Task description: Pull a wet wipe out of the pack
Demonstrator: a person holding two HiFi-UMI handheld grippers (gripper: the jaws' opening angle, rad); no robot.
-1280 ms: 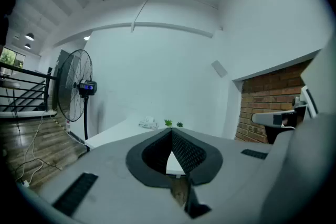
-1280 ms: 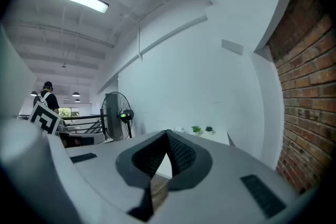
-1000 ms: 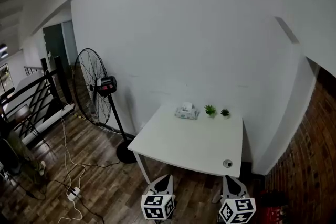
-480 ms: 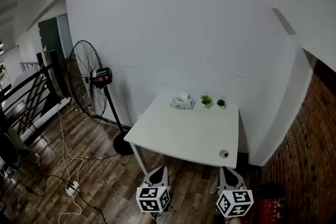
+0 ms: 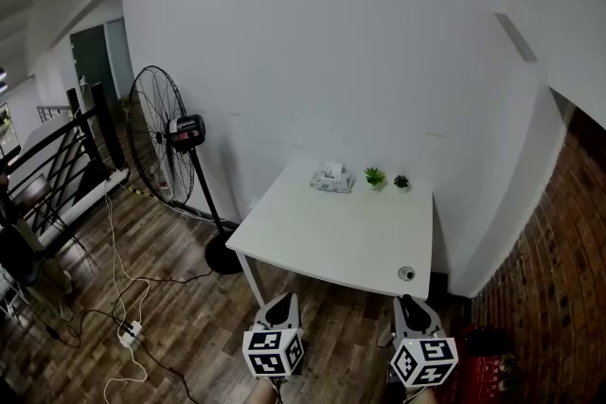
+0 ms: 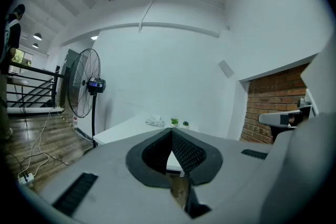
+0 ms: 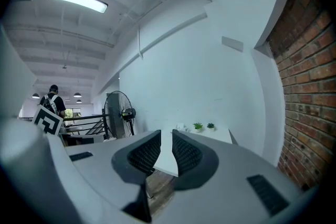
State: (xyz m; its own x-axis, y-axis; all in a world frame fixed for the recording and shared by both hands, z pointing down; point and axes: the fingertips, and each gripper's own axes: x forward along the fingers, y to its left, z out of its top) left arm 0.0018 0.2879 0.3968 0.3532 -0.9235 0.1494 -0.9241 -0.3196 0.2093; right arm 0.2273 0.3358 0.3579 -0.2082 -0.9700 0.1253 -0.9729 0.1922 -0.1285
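Observation:
The wet wipe pack (image 5: 332, 177) lies at the far edge of a white table (image 5: 331, 241), against the wall, with a white wipe sticking up from its top. It shows small in the left gripper view (image 6: 155, 121) and the right gripper view (image 7: 181, 126). Both grippers hang at the bottom of the head view, in front of the table's near edge and well short of the pack. My left gripper (image 5: 282, 300) has its jaw tips touching, with nothing held. My right gripper (image 5: 408, 301) shows a narrow gap between its pads, also empty.
Two small potted plants (image 5: 376, 176) stand right of the pack. A round grommet (image 5: 406, 273) sits at the table's near right corner. A standing fan (image 5: 169, 151) is left of the table, cables and a power strip (image 5: 128, 328) lie on the wood floor, a brick wall (image 5: 559, 298) at right.
The head view has shifted a little, so the table sits slightly higher and farther. Both grippers sit lower in the frame than a second ago. The pack has not moved.

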